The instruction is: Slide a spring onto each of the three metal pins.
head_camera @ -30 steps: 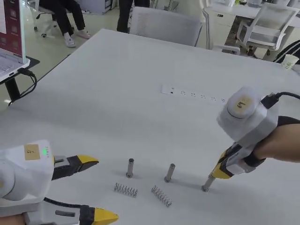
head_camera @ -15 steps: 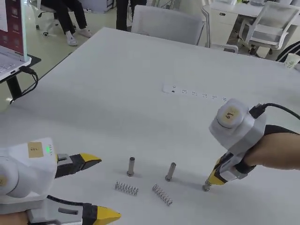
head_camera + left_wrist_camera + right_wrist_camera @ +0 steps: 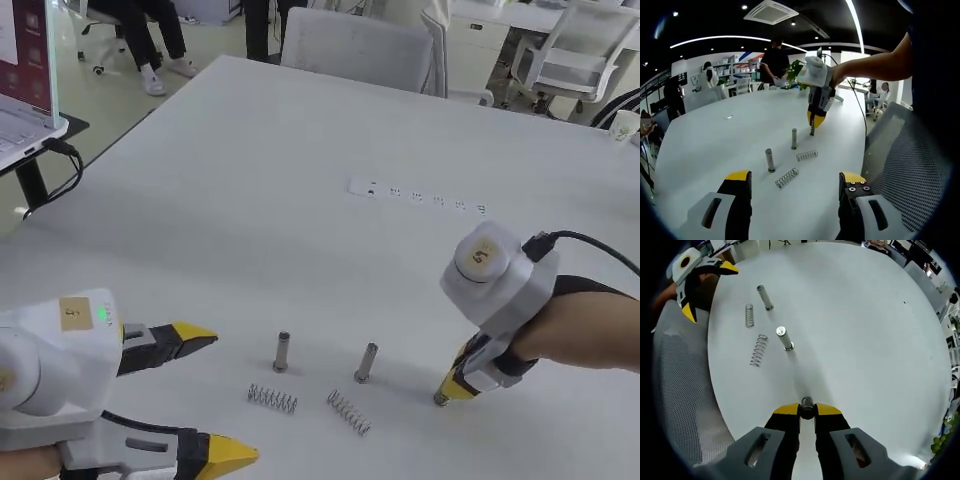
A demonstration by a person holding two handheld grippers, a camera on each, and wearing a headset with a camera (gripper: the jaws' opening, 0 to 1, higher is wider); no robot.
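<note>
Lower now, your right gripper [image 3: 455, 388] clenches a spring [image 3: 807, 407] down the five-o'clock pin [image 3: 812, 131]; next, probably release and lift.

spring [image 3: 807, 407] mostly behind right claw [image 3: 455, 388], laptop [image 3: 22, 70] cropped

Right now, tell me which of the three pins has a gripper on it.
The rightmost pin in the head view: the right gripper is shut on a spring over it. The middle pin and left pin stand bare.
</note>
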